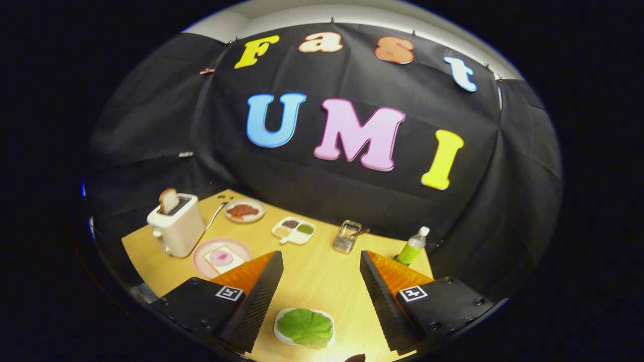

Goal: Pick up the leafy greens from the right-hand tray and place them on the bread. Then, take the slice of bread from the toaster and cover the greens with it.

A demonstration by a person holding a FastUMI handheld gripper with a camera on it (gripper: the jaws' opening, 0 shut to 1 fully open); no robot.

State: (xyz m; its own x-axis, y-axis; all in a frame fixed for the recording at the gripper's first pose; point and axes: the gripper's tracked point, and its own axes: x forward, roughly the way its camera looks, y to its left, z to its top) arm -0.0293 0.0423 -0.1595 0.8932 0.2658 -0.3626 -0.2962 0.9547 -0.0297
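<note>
Gripper view: a wooden table (322,281) set for sandwich-making, seen from above the near edge.
Gripper: the gripper (321,264) hangs over the table with its two fingers spread wide, grasping nothing.
Leafy greens: a green leaf (305,327) lies on a small white tray (278,336) between the fingers, below them, untouched.
Bread: a slice topped with a pink round of meat (221,258) rests on a pink plate (201,261), just ahead of the left finger.
Toaster: a white toaster (176,224) stands beside the pink plate, a slice of toast (168,200) sticking up out of its slot.
Farther back: a plate of reddish-brown food (244,210), a white divided dish (294,230) with dark and green fillings, and a small clear container (346,236).
Right side: a green bottle with a white cap (412,247) stands just beyond the right finger.
</note>
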